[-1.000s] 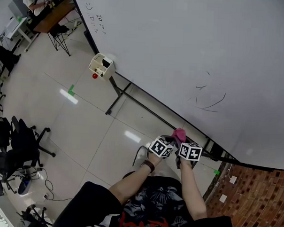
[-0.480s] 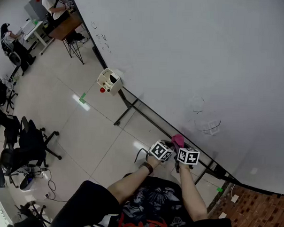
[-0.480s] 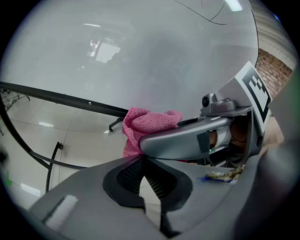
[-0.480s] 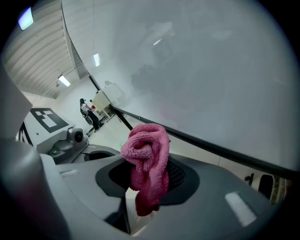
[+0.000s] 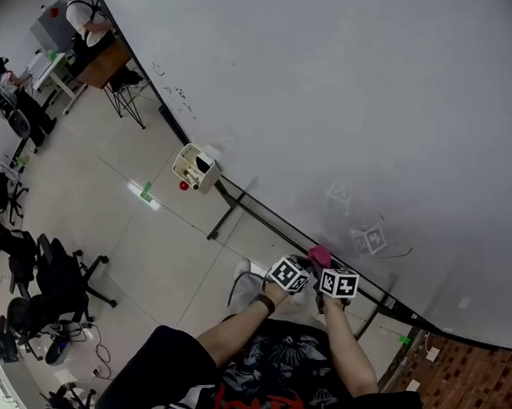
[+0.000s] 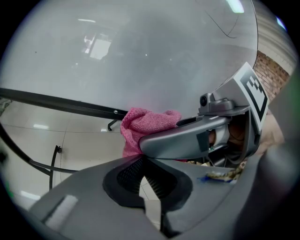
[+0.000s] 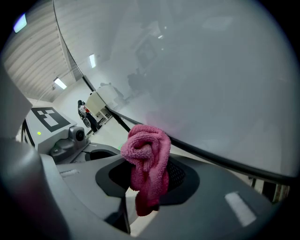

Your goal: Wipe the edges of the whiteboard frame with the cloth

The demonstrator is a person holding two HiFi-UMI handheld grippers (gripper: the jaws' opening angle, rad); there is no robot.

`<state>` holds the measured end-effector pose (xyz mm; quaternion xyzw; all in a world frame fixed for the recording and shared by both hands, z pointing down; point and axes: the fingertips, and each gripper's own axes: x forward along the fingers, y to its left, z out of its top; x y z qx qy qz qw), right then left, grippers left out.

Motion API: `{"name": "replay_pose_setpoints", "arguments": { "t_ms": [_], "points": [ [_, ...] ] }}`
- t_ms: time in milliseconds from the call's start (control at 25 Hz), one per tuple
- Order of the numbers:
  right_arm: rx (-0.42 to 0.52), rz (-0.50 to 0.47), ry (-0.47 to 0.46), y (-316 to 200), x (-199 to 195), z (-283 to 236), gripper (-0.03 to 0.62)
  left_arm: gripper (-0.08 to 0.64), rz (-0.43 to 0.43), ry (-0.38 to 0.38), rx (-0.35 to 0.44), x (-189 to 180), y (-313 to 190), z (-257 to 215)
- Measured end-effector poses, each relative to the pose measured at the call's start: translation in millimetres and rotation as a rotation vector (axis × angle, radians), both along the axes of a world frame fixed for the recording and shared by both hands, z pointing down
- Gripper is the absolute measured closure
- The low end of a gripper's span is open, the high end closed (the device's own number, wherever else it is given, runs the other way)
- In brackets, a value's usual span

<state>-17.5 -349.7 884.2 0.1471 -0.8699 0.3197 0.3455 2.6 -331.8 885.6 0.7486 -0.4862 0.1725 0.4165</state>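
tiled office floor, desks way off in the back, and a huge whiteboard (image 5: 345, 93) filling most of the head view. the pink cloth (image 7: 147, 157) is bunched into a wad and pinched in the right gripper (image 7: 145, 176), jaws clamped on its lower half with the fluffy top poking out past the tips. that top sits right at the dark bottom rail of the whiteboard frame (image 7: 225, 159). it looks like it's touching, but i can't swear it's actually pressed on. the bit that matters: the rail is dead ahead of the cloth and runs crossways to the gripper, so in the head view it's a long diagonal from upper left down to lower right. my guess is the wipe has to slide sideways along that line and not push forward. there's a lot more rail out to the left, toward a little cream box (image 5: 194, 165) hanging on it, than to the right. the left gripper (image 6: 147, 185) is parked just beside the right one, jaws together with nothing in them, so it's only tagging along. the right is clearly the nearer, working one.
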Motion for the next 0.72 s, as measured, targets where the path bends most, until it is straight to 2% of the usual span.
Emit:
{"name": "replay_pose_setpoints", "arguments": {
  "t_ms": [200, 480, 720],
  "points": [
    [-0.018, 0.021, 0.025, 16.6, -48.0, -0.7, 0.465, 0.561, 0.063, -0.001, -0.025, -45.7, 17.8, 2.5],
    [0.003, 0.064, 0.057, 41.5, -119.1, -2.3, 0.465, 0.561, 0.084, 0.048, -0.018, -118.0, 42.5, 1.9],
    [0.016, 0.122, 0.059, 60.3, -149.7, -7.1, 0.465, 0.561, 0.115, 0.061, -0.01, -149.1, 62.5, -3.9]
  ]
}}
